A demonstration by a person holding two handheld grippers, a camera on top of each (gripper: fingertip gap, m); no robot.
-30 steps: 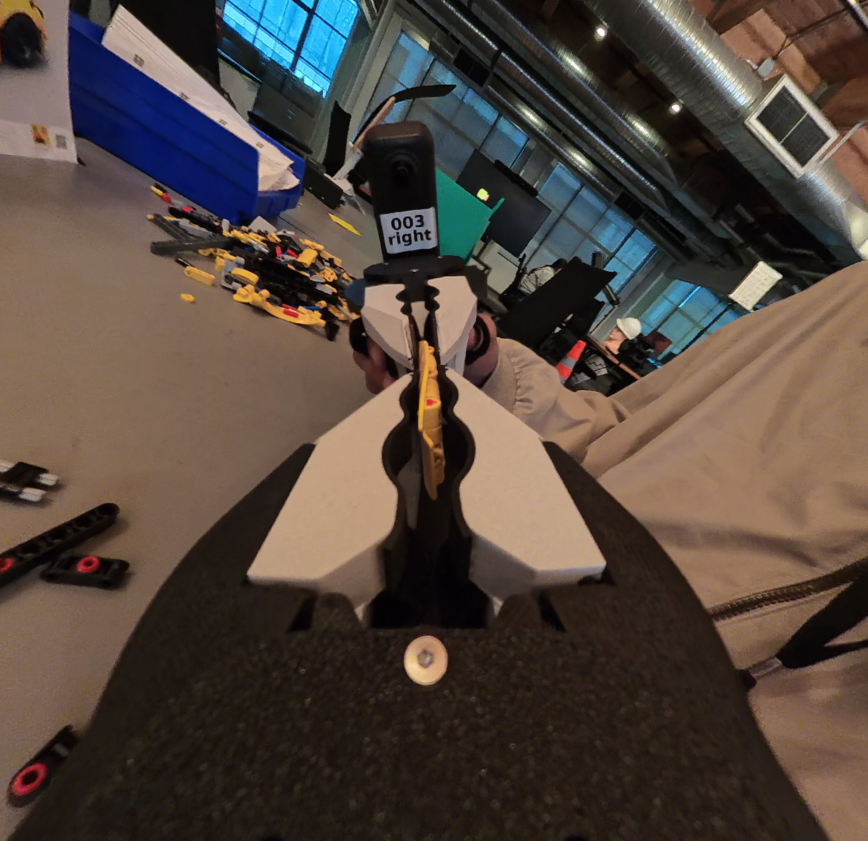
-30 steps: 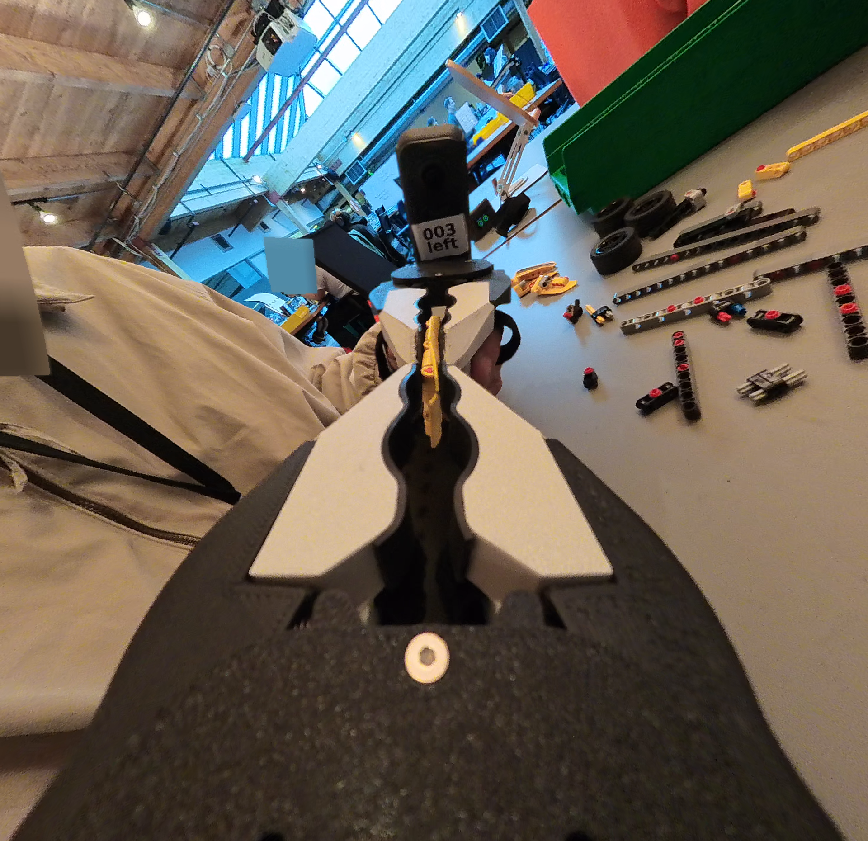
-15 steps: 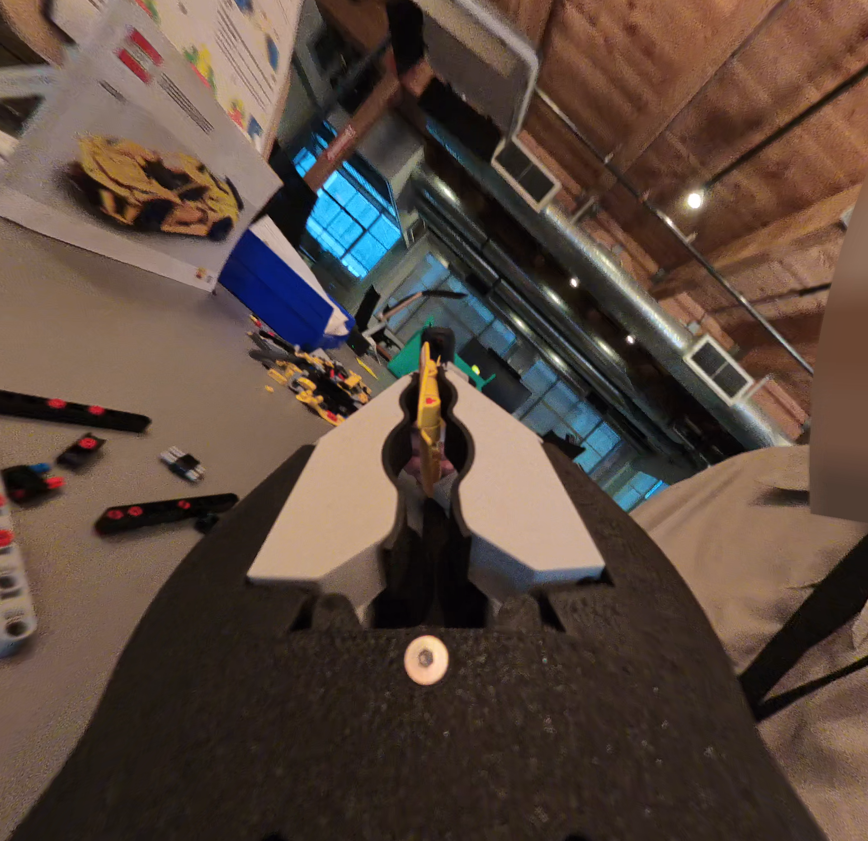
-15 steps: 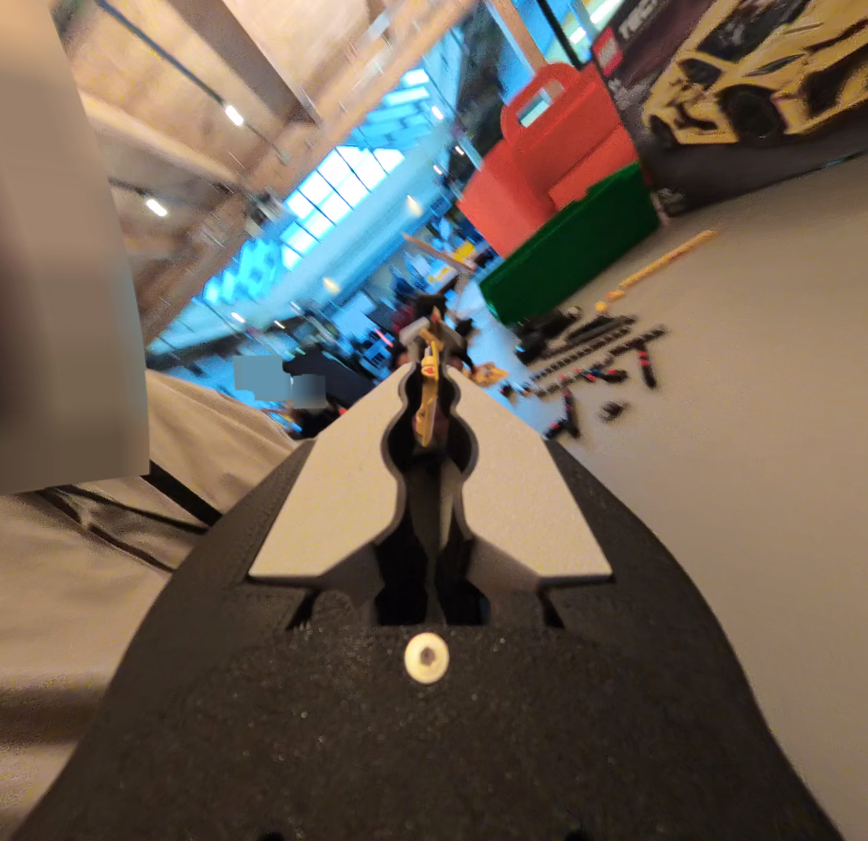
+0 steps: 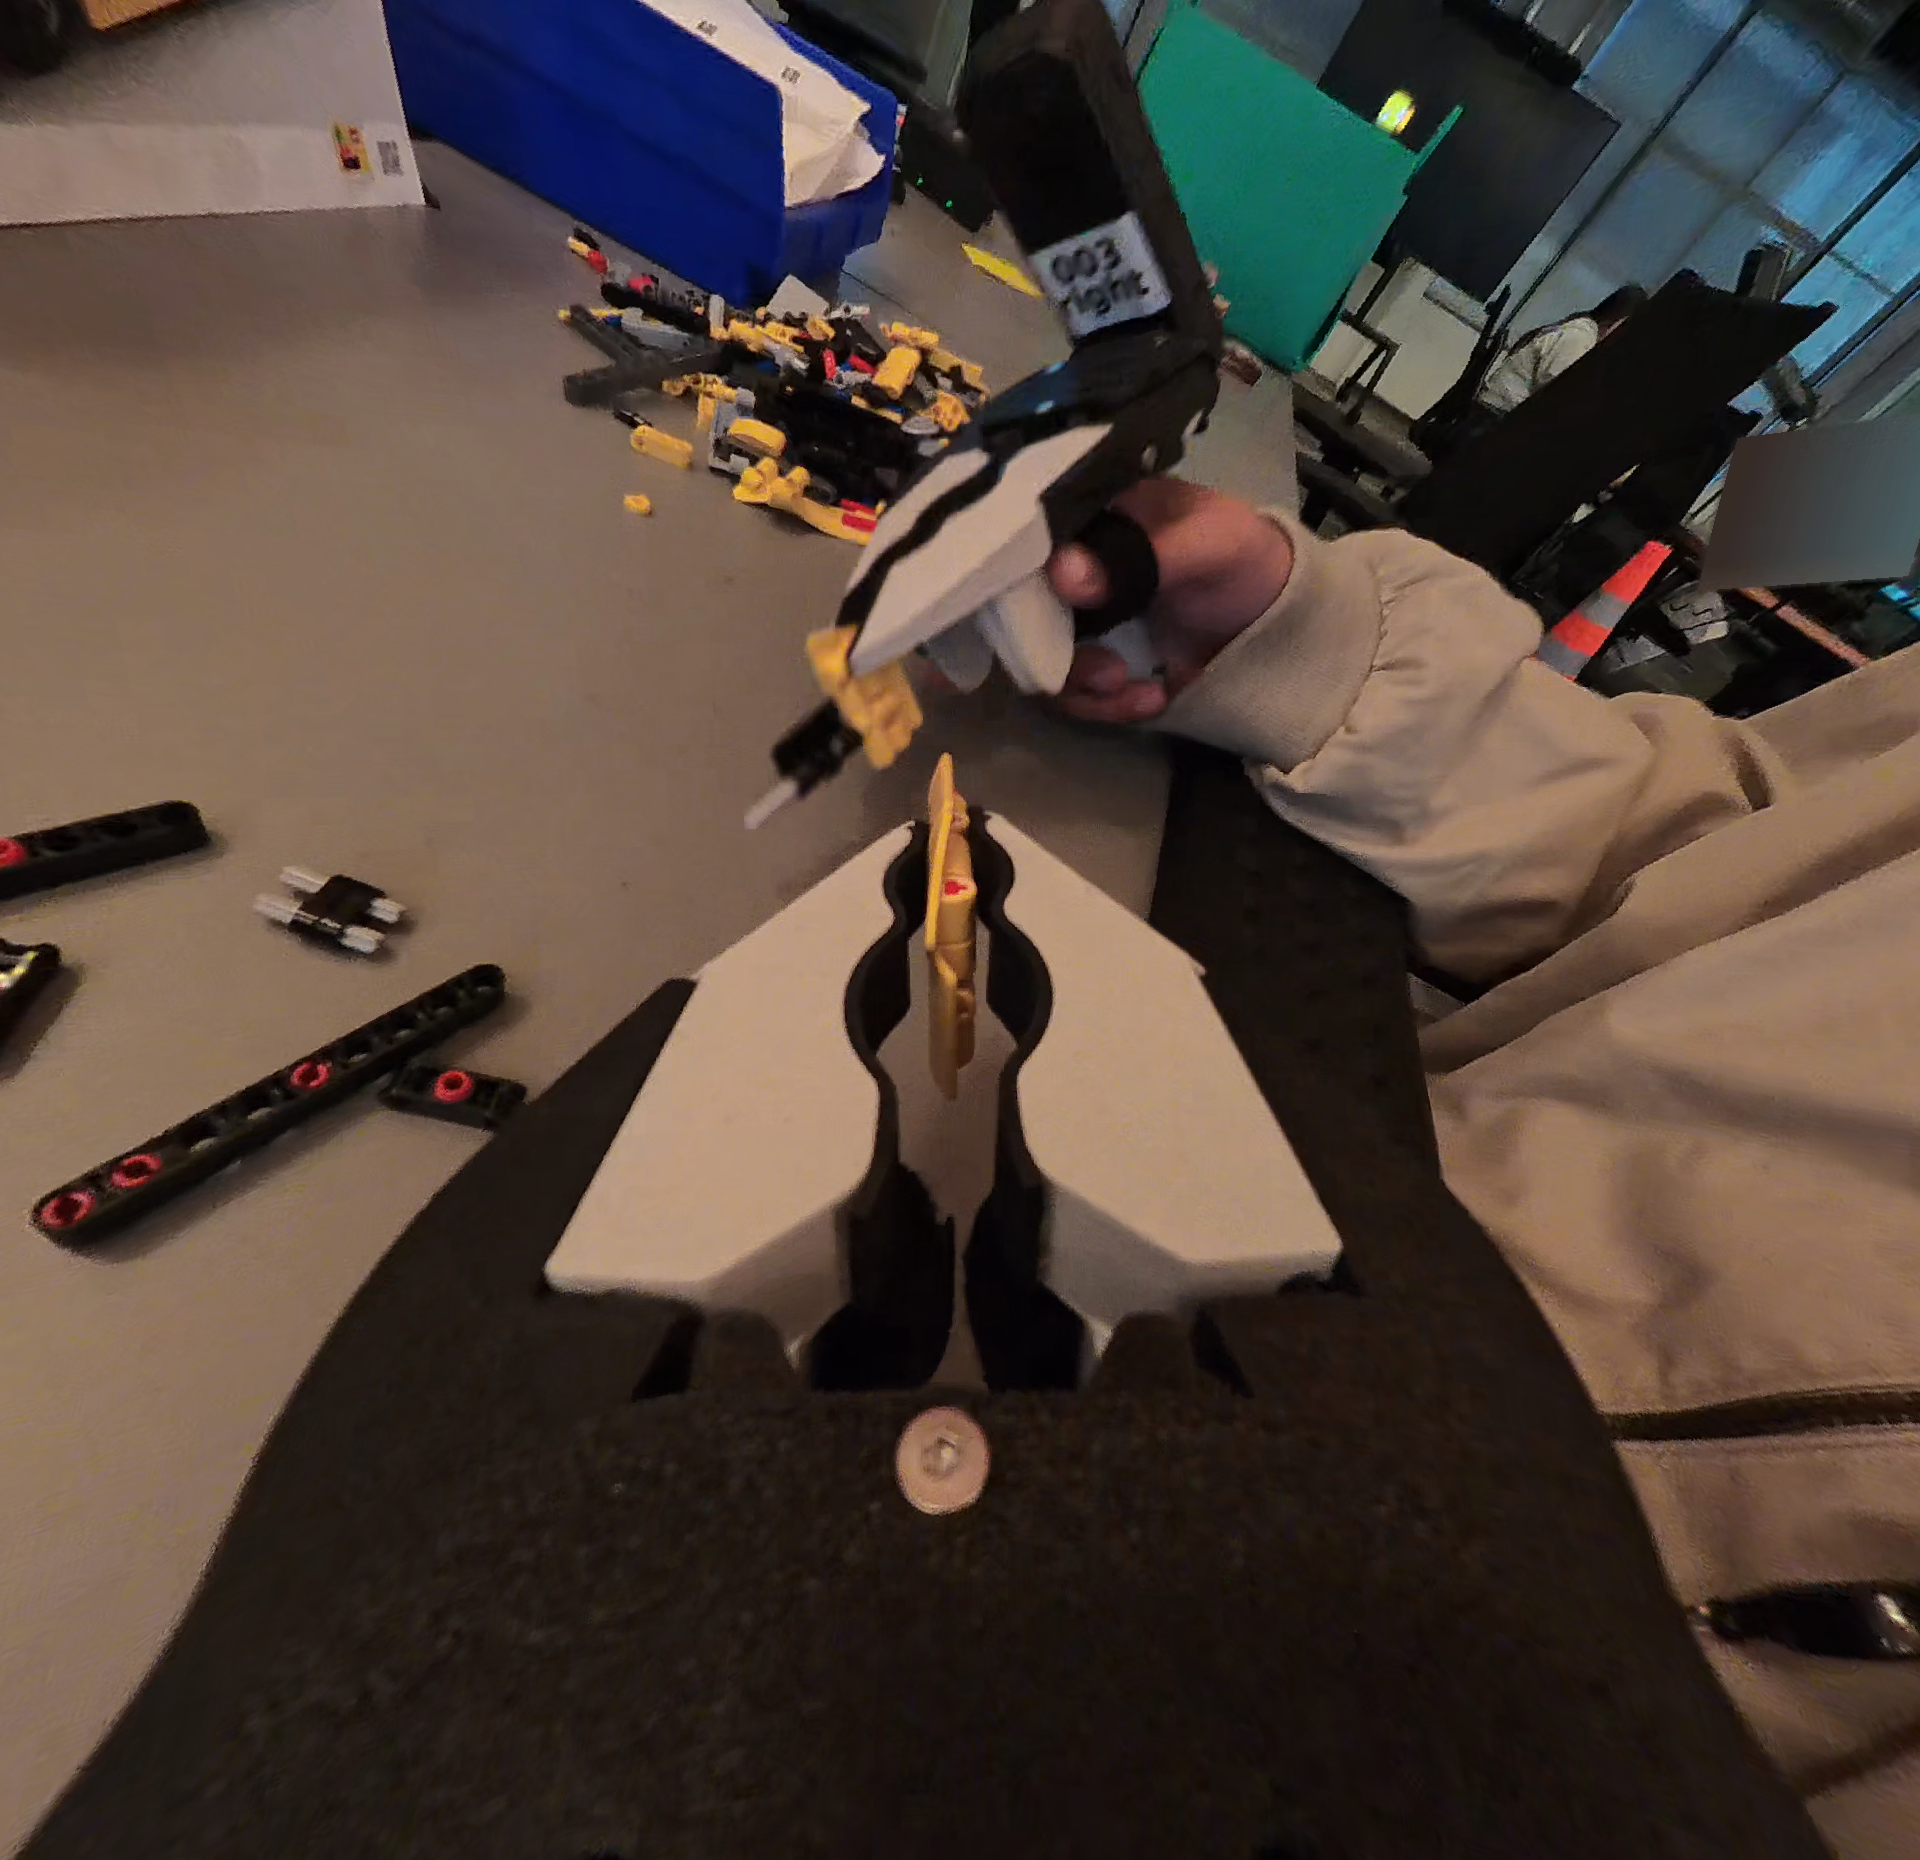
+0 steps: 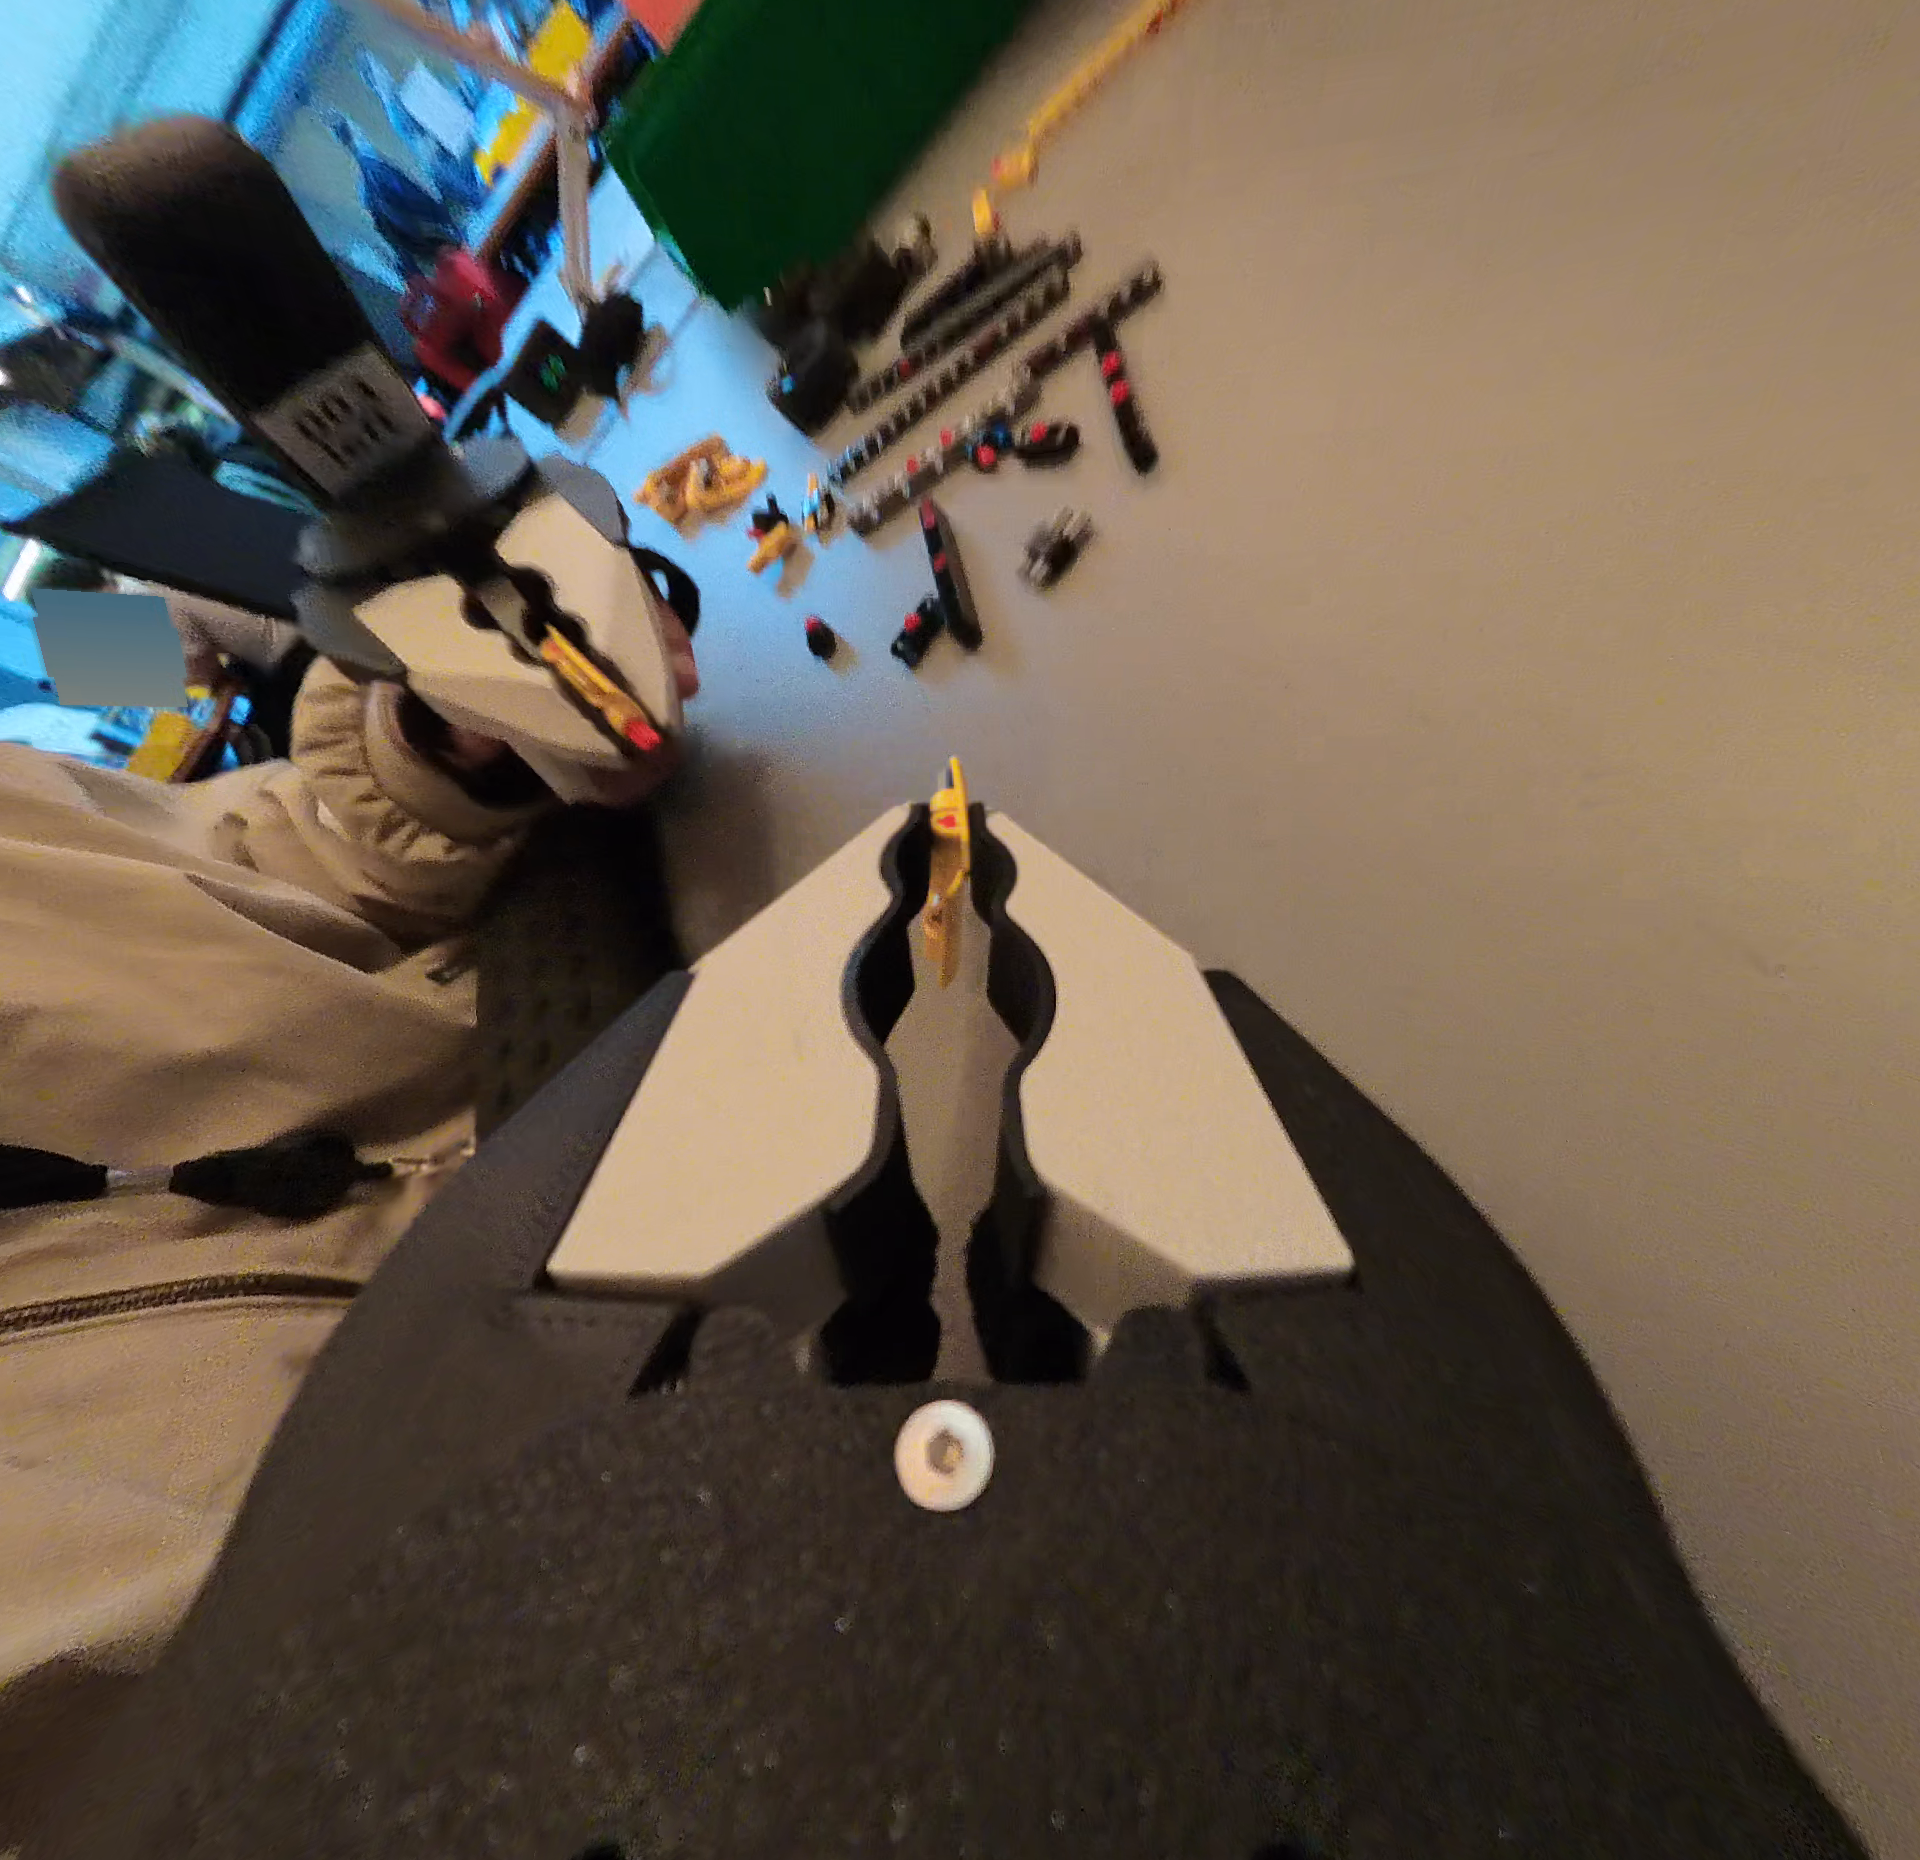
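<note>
Left gripper [image 5: 948, 823] clenched on thin yellow brick piece [image 5: 951, 937], edge-on between fingers. Right gripper [image 6: 951, 808] grasping yellow-black brick assembly [image 5: 852, 714], hanging just beyond left tips at 11 o'clock, apart; likely aligned for mating. Loose brick pile [image 5: 790, 408] farther at 11, black beams [image 5: 270, 1104] at 9. Bare table [image 5: 312, 584] between; table edge near sleeve [image 5: 1382, 688].

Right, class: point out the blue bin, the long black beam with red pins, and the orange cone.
blue bin [image 5: 582, 96], left wrist view, front wall.
long black beam [image 5: 281, 1093], left wrist view, middle.
orange cone [image 5: 1595, 615], left wrist view, striped side.
</note>
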